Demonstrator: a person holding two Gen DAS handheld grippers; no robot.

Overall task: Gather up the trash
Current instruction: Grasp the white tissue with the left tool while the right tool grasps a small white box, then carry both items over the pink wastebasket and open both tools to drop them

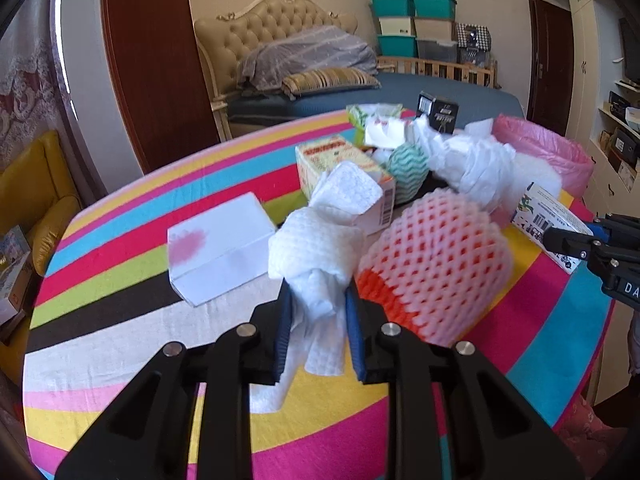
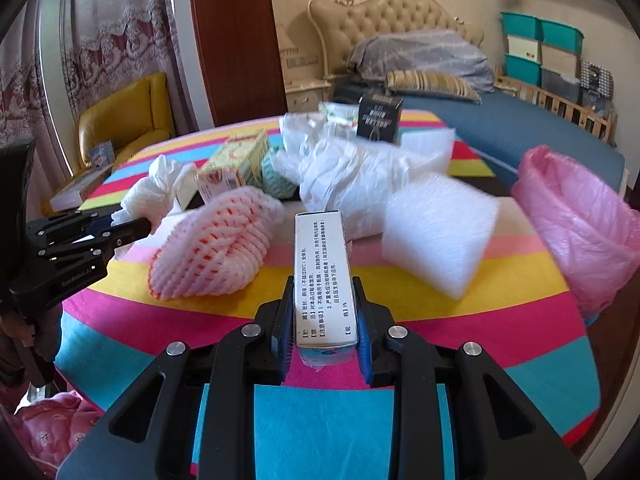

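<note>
Grippers, two: left gripper (image 1: 318, 308) clamps one white tissue wad (image 1: 316, 248); right gripper (image 2: 323, 312) clamps one Chinese-printed carton (image 2: 322, 276), near one pink bag (image 2: 576, 220).

We are gripping a white carton (image 2: 323, 276) lengthwise in the right gripper (image 2: 325, 320), jaws pressing both of its long sides, printed text facing up. It is sitting over the striped tablecloth (image 2: 460, 340). Ahead-left a foam fruit net (image 2: 216, 248) is lying on the cloth, ahead-right a white foam block (image 2: 436, 232), blurred. A crumpled white bag (image 2: 352, 176) is lying behind them, with a black box (image 2: 379, 117) standing at the far edge. At the table's right a pink trash bag (image 2: 576, 220) is gaping open. At left the left gripper (image 2: 120, 226) is clamping a white tissue (image 2: 150, 190). A green-yellow box (image 2: 240, 158) is sitting near it.
</note>
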